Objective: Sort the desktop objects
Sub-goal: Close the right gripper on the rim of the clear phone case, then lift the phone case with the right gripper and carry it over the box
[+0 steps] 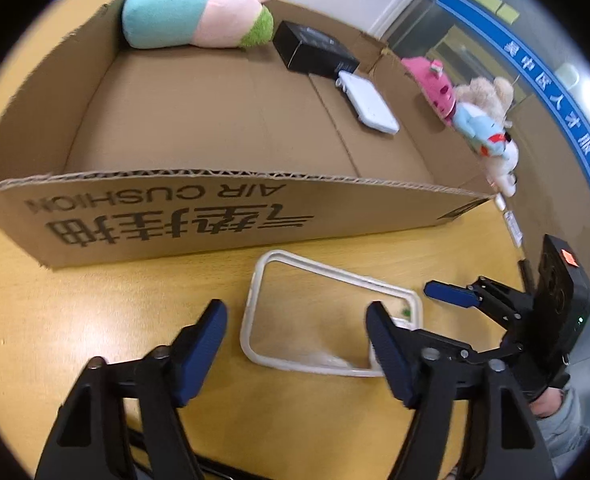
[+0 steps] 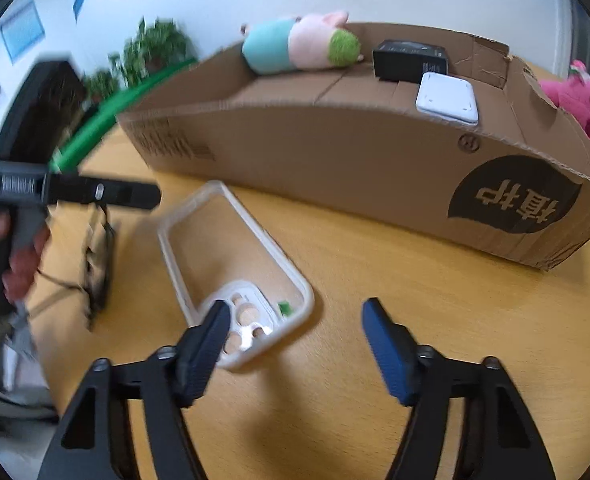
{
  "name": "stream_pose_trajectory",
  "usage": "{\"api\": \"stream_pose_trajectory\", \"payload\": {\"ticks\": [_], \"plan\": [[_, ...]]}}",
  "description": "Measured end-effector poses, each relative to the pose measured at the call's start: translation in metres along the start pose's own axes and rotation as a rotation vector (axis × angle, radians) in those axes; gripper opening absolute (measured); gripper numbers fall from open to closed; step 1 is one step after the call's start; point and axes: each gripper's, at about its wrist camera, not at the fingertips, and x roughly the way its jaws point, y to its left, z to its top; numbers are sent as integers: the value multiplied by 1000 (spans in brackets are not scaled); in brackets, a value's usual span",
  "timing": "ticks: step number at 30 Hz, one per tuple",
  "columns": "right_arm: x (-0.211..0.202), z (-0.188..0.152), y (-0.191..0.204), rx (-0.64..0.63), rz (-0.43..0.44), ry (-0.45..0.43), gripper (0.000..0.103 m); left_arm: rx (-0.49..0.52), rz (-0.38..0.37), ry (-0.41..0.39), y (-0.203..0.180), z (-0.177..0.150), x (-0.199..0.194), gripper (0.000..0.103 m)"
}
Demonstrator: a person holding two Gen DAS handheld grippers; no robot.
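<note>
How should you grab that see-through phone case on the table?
Pinch one long side rim of the clear phone case, coming from above. It lies flat and open side up on the table, so the thin raised rim is likely the only part the jaws could close over.

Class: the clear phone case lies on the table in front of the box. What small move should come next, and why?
Probably close the left gripper on the clear phone case: its open fingers straddle the case, which still lies outside the cardboard box.

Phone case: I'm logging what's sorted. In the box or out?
Out: the phone case lies on the table before the cardboard box.
</note>
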Motion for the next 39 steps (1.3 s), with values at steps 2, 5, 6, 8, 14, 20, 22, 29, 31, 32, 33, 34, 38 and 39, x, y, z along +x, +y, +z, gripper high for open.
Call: {"api": "stream_pose_trajectory", "payload": {"ticks": [2, 5, 6, 8, 14, 20, 22, 29, 31, 32, 33, 34, 38, 39], "plan": [[2, -3, 0, -12, -27, 4, 53, -11, -6, 25, 1, -1, 6, 45], [0, -4, -8, 6, -67, 5, 47, -10, 21, 58, -2, -8, 15, 27], [-1, -4, -12, 15, -81, 4, 45, -2, 27, 52, -3, -10, 14, 27], [-5, -5, -23, 55, -90, -1, 44, -13, 24, 58, -4, -12, 13, 21], [-7, -9, -24, 78, -67, 1, 36, -20, 23, 65, -3, -17, 13, 9], [-4, -7, -11, 47, -80, 15, 16, -8, 53, 39, -7, -19, 9, 8], [-7, -7, -13, 69, -73, -2, 14, -18, 35, 13, -7, -18, 1, 7], [-40, 7, -11, 78, -76, -114, 11, 35, 39, -113, -26, -5, -47, 7], [-59, 17, -7, 60, -83, -167, 11, 46, 37, -152, -30, 2, -62, 7], [-66, 22, -5, 54, -85, -190, 11, 52, 36, -171, -32, 5, -69, 7], [-73, 27, -4, 47, -86, -210, 11, 59, 33, -191, -34, 9, -77, 7], [-82, 33, -1, 36, -89, -234, 11, 67, 29, -211, -36, 13, -85, 7], [-109, 61, 6, -9, -104, -315, 11, 92, 30, -281, -42, 30, -110, 7], [-114, 68, 9, -23, -110, -333, 11, 98, 32, -304, -43, 36, -119, 7]]}}
